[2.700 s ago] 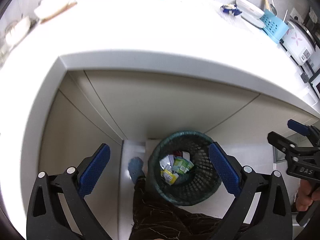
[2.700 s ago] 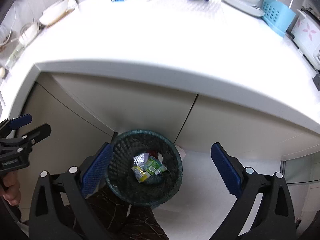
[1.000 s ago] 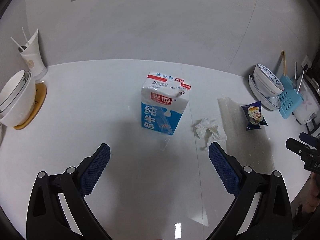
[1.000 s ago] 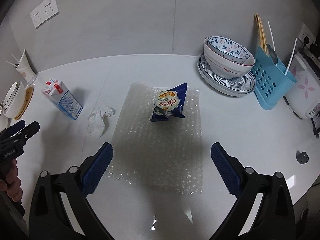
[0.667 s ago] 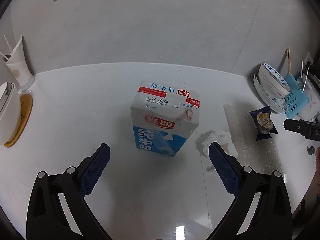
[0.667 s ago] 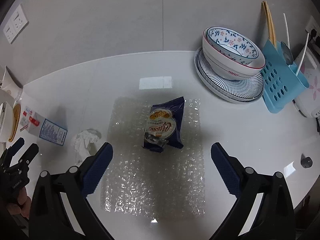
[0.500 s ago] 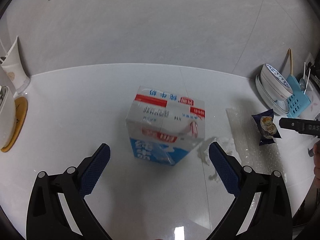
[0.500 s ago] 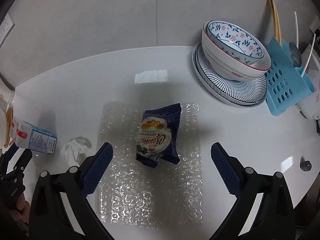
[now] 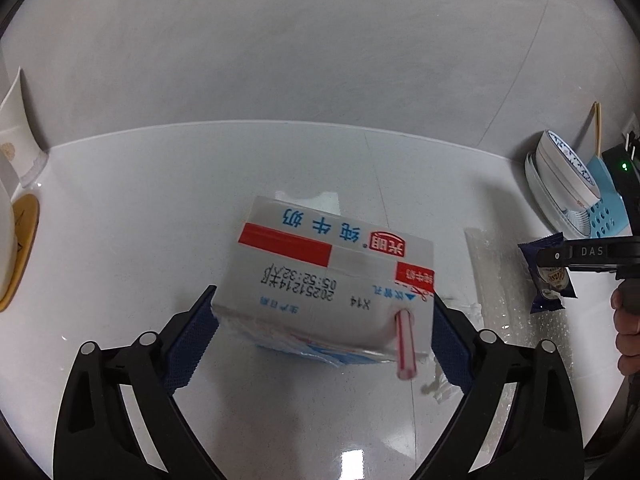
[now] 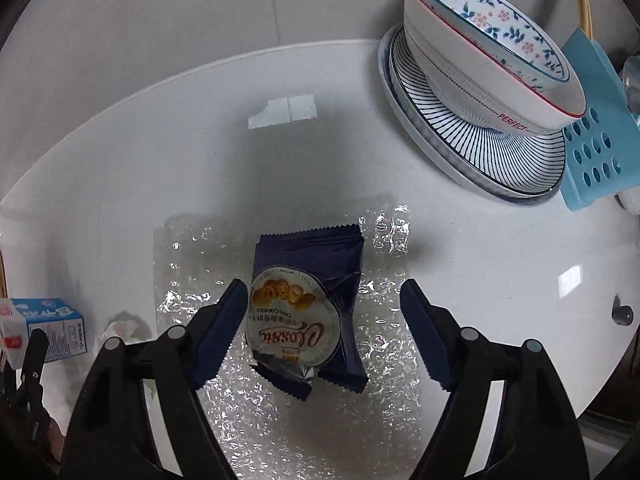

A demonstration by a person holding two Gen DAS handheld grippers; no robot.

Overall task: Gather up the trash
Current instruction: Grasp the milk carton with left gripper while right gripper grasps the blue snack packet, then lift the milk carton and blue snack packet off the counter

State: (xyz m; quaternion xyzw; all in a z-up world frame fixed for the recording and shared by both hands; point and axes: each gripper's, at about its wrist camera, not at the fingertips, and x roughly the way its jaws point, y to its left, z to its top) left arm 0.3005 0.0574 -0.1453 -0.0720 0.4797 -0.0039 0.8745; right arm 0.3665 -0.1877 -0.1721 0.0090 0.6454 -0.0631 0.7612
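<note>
A white, blue and red milk carton (image 9: 332,272) with a pink straw stands on the white counter (image 9: 120,240). My left gripper (image 9: 323,300) straddles it, jaws closing, a blue pad close against each side; I cannot see them pressing. A dark blue cookie packet (image 10: 308,312) lies on a sheet of bubble wrap (image 10: 280,420). My right gripper (image 10: 322,286) points down over the packet with its jaws closing. Its left pad is at the packet's edge and the right pad stands clear. The packet (image 9: 548,280) also shows at the right in the left wrist view.
A crumpled tissue (image 10: 124,328) lies between carton and bubble wrap. Stacked bowls (image 10: 492,48) on a striped plate and a blue utensil holder (image 10: 596,140) stand back right. A paper cup (image 9: 16,128) and a wooden coaster (image 9: 24,248) sit at far left.
Both grippers left the trash basket below the counter and came down over the counter. The carton and the packet now sit between the jaws, which have narrowed.
</note>
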